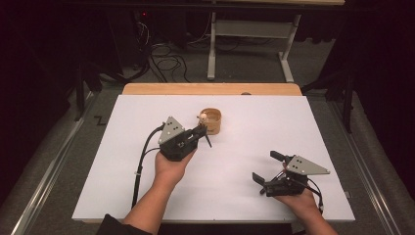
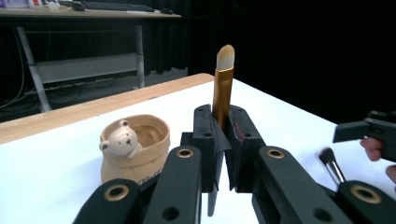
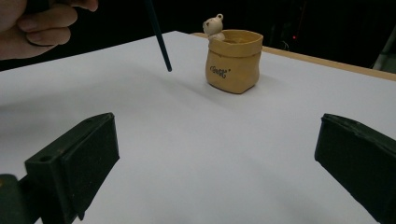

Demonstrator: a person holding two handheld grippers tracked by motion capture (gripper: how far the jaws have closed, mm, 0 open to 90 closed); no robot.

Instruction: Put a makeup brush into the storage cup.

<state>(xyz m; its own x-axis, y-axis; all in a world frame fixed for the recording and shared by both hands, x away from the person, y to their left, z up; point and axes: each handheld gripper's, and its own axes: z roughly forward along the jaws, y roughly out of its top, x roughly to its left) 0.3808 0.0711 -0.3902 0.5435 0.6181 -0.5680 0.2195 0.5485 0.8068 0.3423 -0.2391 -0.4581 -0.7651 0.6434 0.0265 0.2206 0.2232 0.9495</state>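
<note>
My left gripper is shut on a makeup brush with a gold ferrule and pale bristles; the brush stands upright between the jaws. Its dark handle points down, clear of the table. Just beyond that gripper sits a tan sack-shaped pot with a small bear on its rim. My right gripper rests near the front right of the table, open, nothing between its fingers. A second brush lies on the table close to the right gripper.
A white sheet covers the table, with a wooden strip along the far edge. Beyond it are a desk frame and loose cables on the floor. Open white surface lies between the two grippers.
</note>
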